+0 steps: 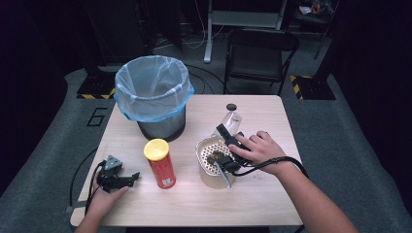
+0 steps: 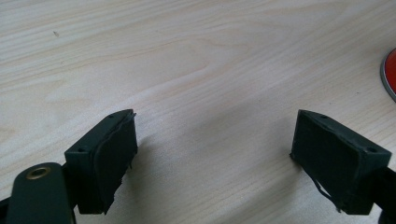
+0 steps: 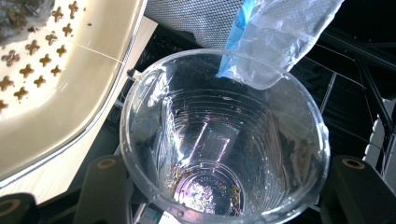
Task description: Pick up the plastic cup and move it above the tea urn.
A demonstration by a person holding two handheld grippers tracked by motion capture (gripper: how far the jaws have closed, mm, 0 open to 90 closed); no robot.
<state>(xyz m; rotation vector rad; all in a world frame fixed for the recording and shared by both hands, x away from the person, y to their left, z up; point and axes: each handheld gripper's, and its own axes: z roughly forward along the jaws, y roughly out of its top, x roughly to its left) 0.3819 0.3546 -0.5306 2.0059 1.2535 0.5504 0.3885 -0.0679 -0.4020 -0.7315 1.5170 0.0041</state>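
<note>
I've got the right gripper (image 1: 232,145) clamped on the cup (image 3: 224,140), tipped over the strainer (image 1: 206,145); left gripper (image 2: 215,154) idle, jaws apart; next, the bin (image 1: 153,92).

Looks down and forward from above the near edge of the table (image 1: 194,199). Rides low over bare wood between two jaws, close up. Sits right behind the clear cup (image 3: 224,140), facing the strainer (image 3: 56,93) and bin (image 3: 205,18), both shared with the high view.
</note>
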